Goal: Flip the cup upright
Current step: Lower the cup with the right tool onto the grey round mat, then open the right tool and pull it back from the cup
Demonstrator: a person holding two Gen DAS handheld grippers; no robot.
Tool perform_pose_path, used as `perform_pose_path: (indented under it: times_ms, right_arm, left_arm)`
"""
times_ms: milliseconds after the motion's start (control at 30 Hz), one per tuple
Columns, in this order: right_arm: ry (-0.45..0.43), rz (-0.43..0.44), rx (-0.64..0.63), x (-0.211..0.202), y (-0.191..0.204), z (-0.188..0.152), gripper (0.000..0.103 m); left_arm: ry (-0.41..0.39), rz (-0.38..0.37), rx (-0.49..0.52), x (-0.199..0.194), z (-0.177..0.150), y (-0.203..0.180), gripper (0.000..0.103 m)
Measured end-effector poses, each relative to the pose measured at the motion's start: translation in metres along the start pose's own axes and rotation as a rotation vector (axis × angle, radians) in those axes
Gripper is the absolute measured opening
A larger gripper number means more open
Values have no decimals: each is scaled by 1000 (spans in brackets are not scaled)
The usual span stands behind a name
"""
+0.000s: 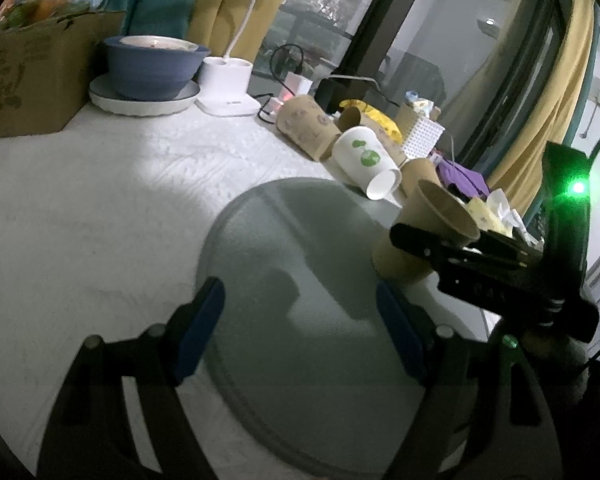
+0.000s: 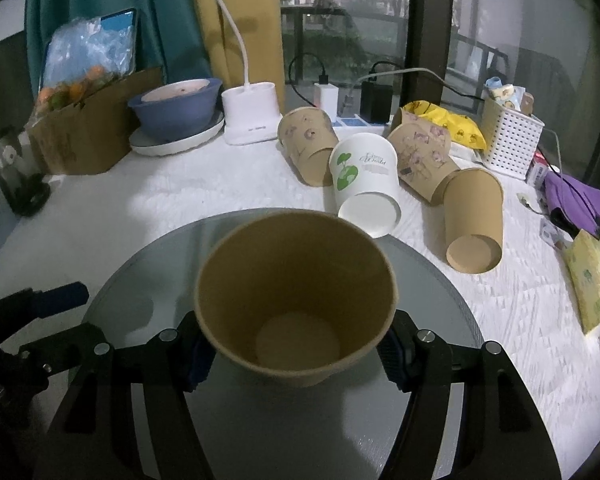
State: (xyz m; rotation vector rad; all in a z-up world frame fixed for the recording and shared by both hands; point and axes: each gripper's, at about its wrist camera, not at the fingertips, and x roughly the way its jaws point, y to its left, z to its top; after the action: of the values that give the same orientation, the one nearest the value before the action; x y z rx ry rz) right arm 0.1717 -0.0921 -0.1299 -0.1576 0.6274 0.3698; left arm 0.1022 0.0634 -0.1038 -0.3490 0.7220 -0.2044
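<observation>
Left wrist view, L to R: the left gripper (image 1: 300, 330), lower centre, is spread wide over the grey round tray (image 1: 284, 352); nothing is held. At right of frame the brown cup (image 1: 428, 236) is seen clamped by the right gripper (image 1: 440, 246), mouth tilted up.

Right wrist view: the cup (image 2: 294, 300) sits centre frame, pinched between the blue pads (image 2: 198, 364) low on its wall, mouth open toward the camera, above the tray (image 2: 440, 300).

Risks, judged:
- Thin paper wall: excess squeeze may crush or ovalise it.
- If released while tilted, cup may tip or roll off the tray edge.
- The lying cups (image 2: 366, 184), upper right, are near; a wide swing may knock them.
</observation>
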Motion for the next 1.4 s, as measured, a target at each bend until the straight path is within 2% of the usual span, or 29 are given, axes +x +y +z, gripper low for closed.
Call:
perform_pose_path:
  times_ms: [133, 267, 633, 1400]
  right_arm:
    - [-5, -7, -9, -6, 3, -2, 71]
    - [-10, -12, -8, -12, 3, -4, 76]
    - [-44, -12, -2, -39, 4, -12, 77]
    - [-216, -12, 41, -132, -4, -20, 77]
  left_arm:
    - [-13, 19, 19, -3, -1, -2, 79]
    - [-26, 41, 43, -6, -2, -5, 79]
    - [-58, 62, 82, -22, -7, -18, 80]
    - [-185, 74, 157, -88, -9, -71, 80]
